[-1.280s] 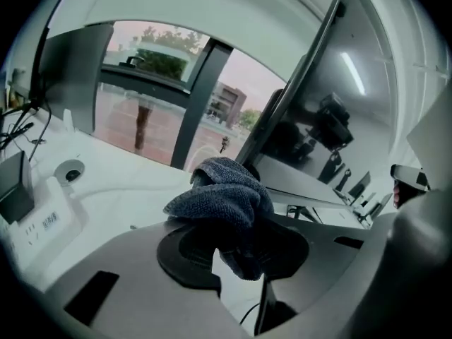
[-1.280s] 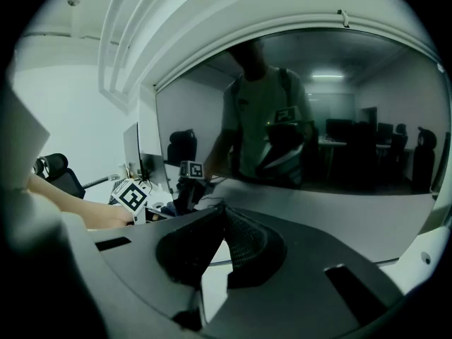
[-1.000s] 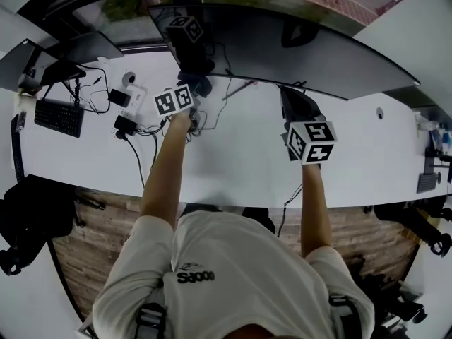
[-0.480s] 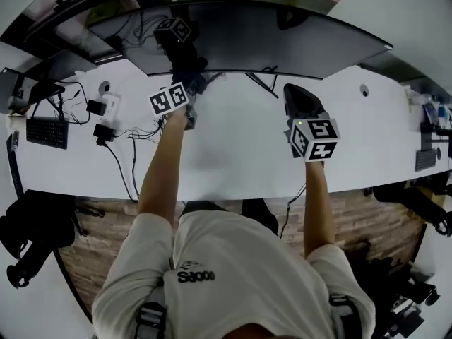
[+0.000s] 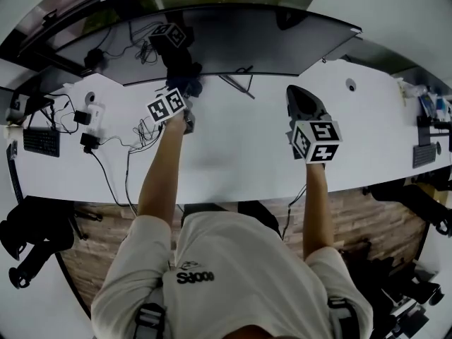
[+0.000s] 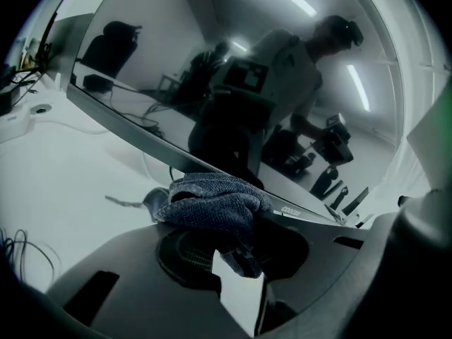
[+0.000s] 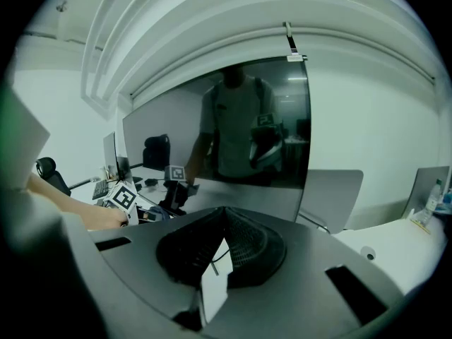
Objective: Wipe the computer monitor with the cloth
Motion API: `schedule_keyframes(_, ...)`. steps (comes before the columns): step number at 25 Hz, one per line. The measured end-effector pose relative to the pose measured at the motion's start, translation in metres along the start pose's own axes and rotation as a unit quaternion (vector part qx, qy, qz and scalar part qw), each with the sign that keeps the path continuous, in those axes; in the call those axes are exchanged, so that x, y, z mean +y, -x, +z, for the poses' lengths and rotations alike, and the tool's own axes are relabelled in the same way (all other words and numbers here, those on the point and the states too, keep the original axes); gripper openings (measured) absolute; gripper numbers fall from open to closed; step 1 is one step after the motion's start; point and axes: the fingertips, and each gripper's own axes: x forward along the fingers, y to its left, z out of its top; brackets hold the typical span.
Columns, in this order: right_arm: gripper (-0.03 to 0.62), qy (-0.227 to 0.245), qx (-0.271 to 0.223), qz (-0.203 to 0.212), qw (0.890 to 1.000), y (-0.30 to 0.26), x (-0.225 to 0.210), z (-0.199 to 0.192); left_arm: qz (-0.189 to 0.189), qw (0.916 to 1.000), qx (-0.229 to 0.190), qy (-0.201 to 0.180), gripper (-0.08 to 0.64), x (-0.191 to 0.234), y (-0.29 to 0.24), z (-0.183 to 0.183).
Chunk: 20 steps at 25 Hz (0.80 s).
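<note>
Most wiping looks undone: left hand-held gripper (image 6: 236, 256) clamps the cloth (image 6: 212, 207), monitor (image 6: 212, 62) just ahead; right hand-held gripper (image 7: 224, 217) closed, empty.

Head view steeply down over desk (image 5: 233, 150); both gripper views close, toward shared monitor (image 5: 268, 44).

The left arm (image 5: 159, 179) reaches toward upper left, its hand-held gripper (image 5: 186, 94) clamped on the cloth (image 6: 212, 203). The right arm (image 5: 316, 203) holds its hand-held gripper (image 5: 300, 101) right of centre, jaws together, empty.
</note>
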Motion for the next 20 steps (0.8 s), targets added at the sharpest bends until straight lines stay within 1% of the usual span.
schedule_keyframes(6,0.000,-0.003,-0.003,0.005,1.000,0.015,-0.047,-0.011,-0.012,0.9999,0.000,-0.001,0.115,-0.049,-0.025,-0.021)
schedule_keyframes(13,0.000,-0.009,0.003,0.019,1.000,0.026,-0.103,-0.030,-0.021,0.9997,-0.010,0.004,0.115,-0.105,-0.054,-0.043)
schedule_keyframes(16,0.000,-0.011,0.002,0.027,1.000,0.033,-0.119,-0.034,-0.024,0.9996,-0.013,0.005,0.115,-0.127,-0.064,-0.053)
schedule_keyframes(20,0.000,-0.001,0.000,0.040,0.999,0.044,-0.137,-0.035,-0.030,0.9994,-0.017,0.011,0.115,-0.158,-0.076,-0.066)
